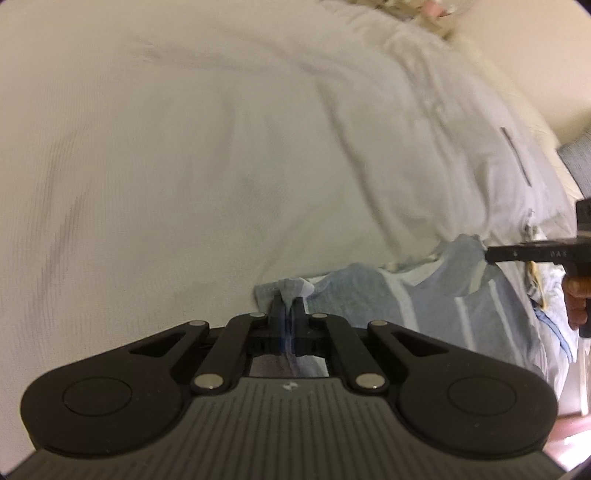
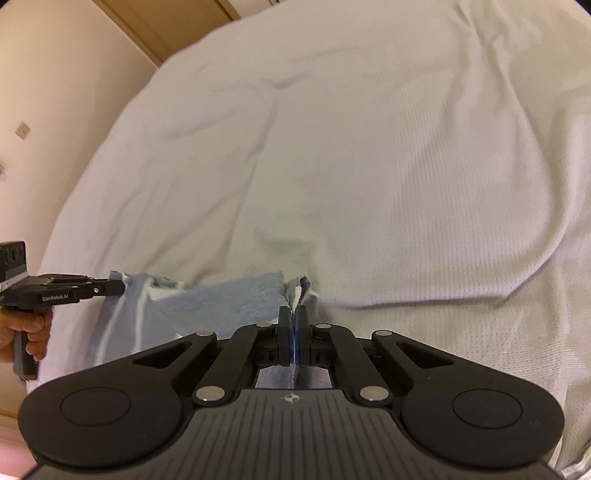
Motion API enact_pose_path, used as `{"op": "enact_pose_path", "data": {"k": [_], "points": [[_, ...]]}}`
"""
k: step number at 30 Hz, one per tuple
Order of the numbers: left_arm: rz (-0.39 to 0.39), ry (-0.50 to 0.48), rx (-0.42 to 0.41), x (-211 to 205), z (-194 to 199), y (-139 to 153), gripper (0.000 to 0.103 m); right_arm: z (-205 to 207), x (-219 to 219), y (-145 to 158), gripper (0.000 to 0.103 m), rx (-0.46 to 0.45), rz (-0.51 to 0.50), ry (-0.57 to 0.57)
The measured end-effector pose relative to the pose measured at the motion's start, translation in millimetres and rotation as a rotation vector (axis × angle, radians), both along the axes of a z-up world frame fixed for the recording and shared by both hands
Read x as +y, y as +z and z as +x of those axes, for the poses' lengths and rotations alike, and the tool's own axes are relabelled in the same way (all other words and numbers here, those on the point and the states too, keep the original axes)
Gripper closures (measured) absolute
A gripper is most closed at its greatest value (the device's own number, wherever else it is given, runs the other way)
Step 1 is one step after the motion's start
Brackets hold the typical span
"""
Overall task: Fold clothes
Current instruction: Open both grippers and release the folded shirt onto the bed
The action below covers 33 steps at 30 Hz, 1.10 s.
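Blue cloth [image 1: 354,295], both tongs clamped, doorframe [image 2: 162,22] right-view only

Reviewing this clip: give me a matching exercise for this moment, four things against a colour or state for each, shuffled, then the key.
Things:
1. left gripper
2. blue striped cloth
3. bed sheet
4. wall

States:
A. white, spread out, wrinkled
B. shut on a bunched corner of cloth
C. cream, beyond the bed edge
D. held at two corners, hanging between the grippers

Pairs: 1-B, 2-D, 3-A, 4-C. The right gripper is shut on the other corner.
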<state>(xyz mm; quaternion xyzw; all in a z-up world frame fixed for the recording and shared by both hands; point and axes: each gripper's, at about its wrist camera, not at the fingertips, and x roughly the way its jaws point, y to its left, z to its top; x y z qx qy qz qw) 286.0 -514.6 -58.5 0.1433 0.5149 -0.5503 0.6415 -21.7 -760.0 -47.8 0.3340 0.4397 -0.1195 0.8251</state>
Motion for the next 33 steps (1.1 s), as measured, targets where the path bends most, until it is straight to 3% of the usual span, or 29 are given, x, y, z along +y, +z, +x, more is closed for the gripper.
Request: {"op": "enact_pose_path", "data": {"k": [2,4,6,9,12,16,19,22,24,29,30,33], "points": [[0.015,0.021,0.020,0,3,-4,0.102,0,8,7,0.101,-0.001,-0.014,0.001],[0.019,0.042,0.031,2,6,-2,0.099,0,16,15,0.091,-0.001,-0.028,0.003],[0.018,0.067,0.012,7,11,6,0.093,0,24,22,0.090,-0.002,-0.042,0.004],[0.015,0.099,-0.022,16,16,19,0.092,0,36,34,0.088,-0.003,-0.063,0.006],[-0.027,0.041,-0.088,18,3,39,0.092,-1,47,45,0.088,-0.004,-0.084,0.008],[-0.076,-0.083,-0.075,4,-28,44,0.092,37,91,26,0.088,-0.021,-0.102,0.163],[-0.059,-0.098,-0.091,-2,-25,32,0.092,66,103,6,0.088,0.002,-0.109,0.238],[-0.043,-0.112,-0.107,-9,-23,20,0.092,75,103,-12,0.089,0.055,-0.196,0.297],[-0.032,-0.122,-0.118,-13,-21,12,0.102,73,89,-18,0.093,0.070,-0.239,0.276],[-0.005,-0.146,-0.145,-23,-18,-7,0.102,42,47,-17,0.092,0.125,-0.273,0.163],[0.001,-0.150,-0.151,-25,-17,-11,0.102,34,41,-14,0.083,0.138,-0.279,0.142],[0.017,-0.118,-0.167,-21,-10,-5,0.102,9,33,4,0.081,0.140,-0.277,0.063]]}}
